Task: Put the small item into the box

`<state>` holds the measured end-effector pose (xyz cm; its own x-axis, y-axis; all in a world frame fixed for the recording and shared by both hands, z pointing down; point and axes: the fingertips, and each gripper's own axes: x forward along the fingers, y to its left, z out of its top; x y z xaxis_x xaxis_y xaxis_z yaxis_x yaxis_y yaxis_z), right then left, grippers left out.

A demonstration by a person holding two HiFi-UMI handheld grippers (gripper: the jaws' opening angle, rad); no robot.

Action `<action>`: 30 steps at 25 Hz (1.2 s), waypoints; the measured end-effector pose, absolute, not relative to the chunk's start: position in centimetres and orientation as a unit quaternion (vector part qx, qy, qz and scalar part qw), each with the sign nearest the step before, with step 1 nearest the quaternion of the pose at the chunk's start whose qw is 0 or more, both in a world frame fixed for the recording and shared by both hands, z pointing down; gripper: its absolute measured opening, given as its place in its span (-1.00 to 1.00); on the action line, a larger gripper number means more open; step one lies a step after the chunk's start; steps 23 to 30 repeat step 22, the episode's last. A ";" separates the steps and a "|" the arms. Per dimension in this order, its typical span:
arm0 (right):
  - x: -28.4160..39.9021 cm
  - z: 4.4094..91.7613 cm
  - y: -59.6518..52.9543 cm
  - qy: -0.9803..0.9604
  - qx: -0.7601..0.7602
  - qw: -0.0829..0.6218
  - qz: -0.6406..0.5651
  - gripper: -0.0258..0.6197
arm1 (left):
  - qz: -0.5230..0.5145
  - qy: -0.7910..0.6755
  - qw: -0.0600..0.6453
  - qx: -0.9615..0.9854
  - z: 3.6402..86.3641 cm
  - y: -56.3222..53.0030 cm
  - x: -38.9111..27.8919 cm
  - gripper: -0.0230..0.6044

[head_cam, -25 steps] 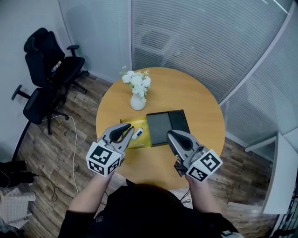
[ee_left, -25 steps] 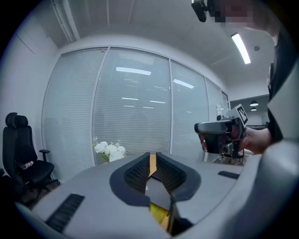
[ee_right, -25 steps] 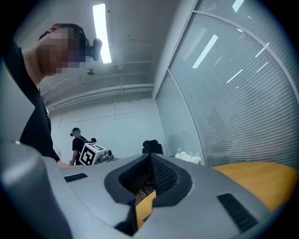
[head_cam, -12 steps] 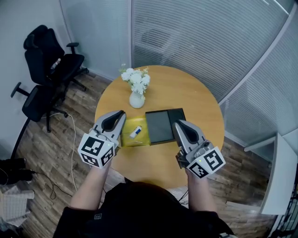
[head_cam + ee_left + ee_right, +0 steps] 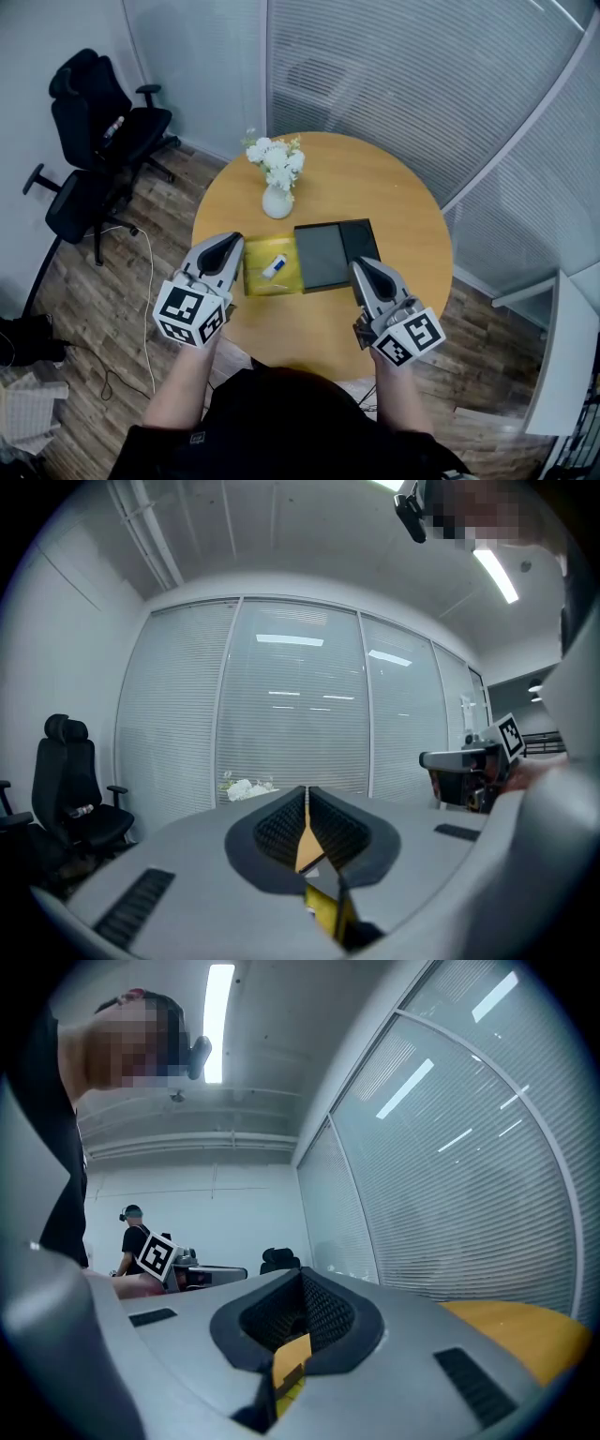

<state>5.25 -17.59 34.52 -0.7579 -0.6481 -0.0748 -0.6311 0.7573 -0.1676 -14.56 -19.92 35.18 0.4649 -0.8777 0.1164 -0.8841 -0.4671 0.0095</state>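
Your left gripper has its jaws pressed together on nothing, and your right gripper is the same, closed and empty. Both hang over the near side of the table.

The small item, white, lies on a yellow patch that sits against the left edge of the black box. The item is outside the black box. I cannot tell whether the yellow patch is a flat sheet or a shallow tray. If the yellow thing were the box meant, the item would already lie in it; if the black one is meant, the item is still just beside it.

From your left tip, the item is to the right and a little forward, near. From your right tip, it is to the left, farther, with the black box's near corner in the way. Your left is the nearer one. The item's long axis slants from near-left to far-right, so jaws would have to close across that slant.
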 end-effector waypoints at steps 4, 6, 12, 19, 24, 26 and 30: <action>5.3 34.4 -17.5 0.936 -0.339 0.064 -0.067 -0.81 | 0.053 -0.512 0.037 0.857 35.7 -19.9 -14.2 -0.85; 5.2 34.3 -17.4 0.937 -0.336 0.065 -0.066 -0.81 | 0.056 -0.510 0.040 0.858 36.0 -20.0 -13.9 -0.85; 5.1 34.1 -17.4 0.938 -0.332 0.071 -0.069 -0.81 | 0.064 -0.506 0.049 0.859 36.8 -19.9 -13.8 -0.85; 5.0 34.3 -17.8 0.938 -0.332 0.068 -0.072 -0.81 | 0.064 -0.504 0.063 0.859 37.7 -19.5 -13.6 -0.85; 4.9 34.7 -17.6 0.938 -0.331 0.067 -0.077 -0.81 | 0.065 -0.505 0.068 0.858 38.0 -19.4 -13.6 -0.85; 4.9 34.7 -17.6 0.938 -0.331 0.067 -0.077 -0.81 | 0.065 -0.505 0.068 0.858 38.0 -19.4 -13.6 -0.85; 4.9 34.7 -17.6 0.938 -0.331 0.067 -0.077 -0.81 | 0.065 -0.505 0.068 0.858 38.0 -19.4 -13.6 -0.85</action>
